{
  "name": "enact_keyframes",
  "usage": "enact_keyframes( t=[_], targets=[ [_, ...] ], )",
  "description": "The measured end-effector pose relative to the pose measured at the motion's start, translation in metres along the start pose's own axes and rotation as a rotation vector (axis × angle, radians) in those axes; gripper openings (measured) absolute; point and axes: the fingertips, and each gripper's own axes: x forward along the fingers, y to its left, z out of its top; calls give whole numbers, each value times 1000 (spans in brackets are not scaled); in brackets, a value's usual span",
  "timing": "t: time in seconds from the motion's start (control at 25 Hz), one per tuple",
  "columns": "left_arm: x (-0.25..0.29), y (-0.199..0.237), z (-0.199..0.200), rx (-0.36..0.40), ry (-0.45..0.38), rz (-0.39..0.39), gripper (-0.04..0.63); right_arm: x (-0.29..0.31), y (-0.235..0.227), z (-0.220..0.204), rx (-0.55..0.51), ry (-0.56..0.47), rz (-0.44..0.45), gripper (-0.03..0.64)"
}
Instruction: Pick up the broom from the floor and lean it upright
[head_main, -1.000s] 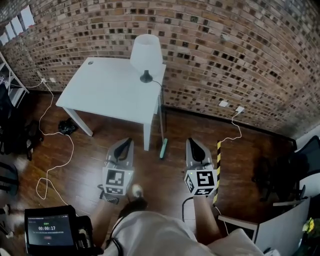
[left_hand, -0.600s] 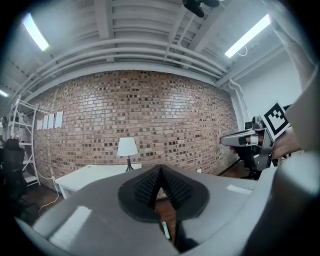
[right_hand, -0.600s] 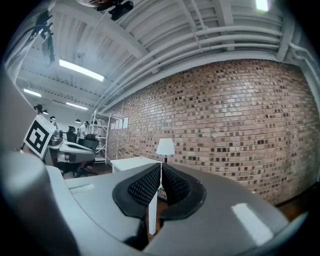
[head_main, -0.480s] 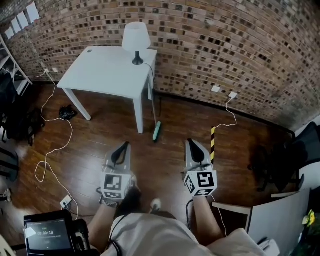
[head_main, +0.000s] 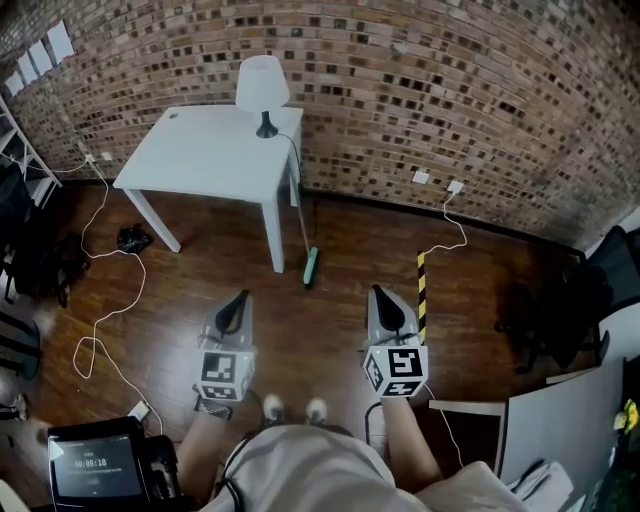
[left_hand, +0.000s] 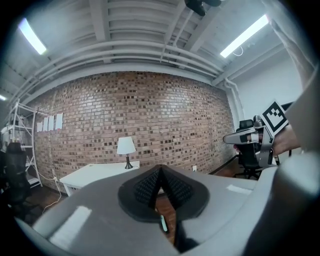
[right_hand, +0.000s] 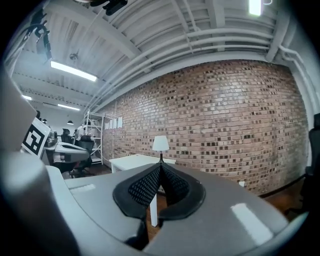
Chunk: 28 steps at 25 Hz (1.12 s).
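**Broom** (head_main: 308, 250): it stands close to upright just above the centre of the head view. Its handle leans against the right-hand edge of the white desk (head_main: 205, 155), beside the front right leg. Its green head rests on the wooden floor (head_main: 340, 240). Neither claw is in contact with it.

**Left claw** (head_main: 240, 300): it sits lower left of centre in the person's hand, well apart from the broom. The left gripper view shows the two pads pressed together at the tips, clenched with nothing between them. A sliver of the green broom head shows through the gap beneath the pads.

**Right claw** (head_main: 380, 296): it sits lower right of centre, about level with the left one. The right gripper view shows the pads meeting at the tips, clenched and empty.

**Surroundings:**
- A white-shaded lamp (head_main: 262, 85) stands at the desk's back right corner, near the brick wall (head_main: 450, 90).
- A white cable (head_main: 142, 285) trails over the floor at left.
- A yellow-and-black striped strip (head_main: 421, 290) lies on the floor just right of the right claw.
- A dark office chair (head_main: 590, 295) stands at the right edge.
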Motion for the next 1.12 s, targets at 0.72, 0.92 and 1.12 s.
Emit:
enact_keyframes(
  t=[0.72, 0.92, 1.12],
  targets=[
    [6, 16, 7, 20, -22, -18, 0, 21, 28, 7, -65, 35, 8, 11],
    [3, 16, 6, 21, -23, -21, 0, 18, 30, 8, -75, 35, 4, 11],
    [0, 13, 6, 19, -28, -28, 0, 14, 32, 6, -75, 37, 4, 11]
  ],
)
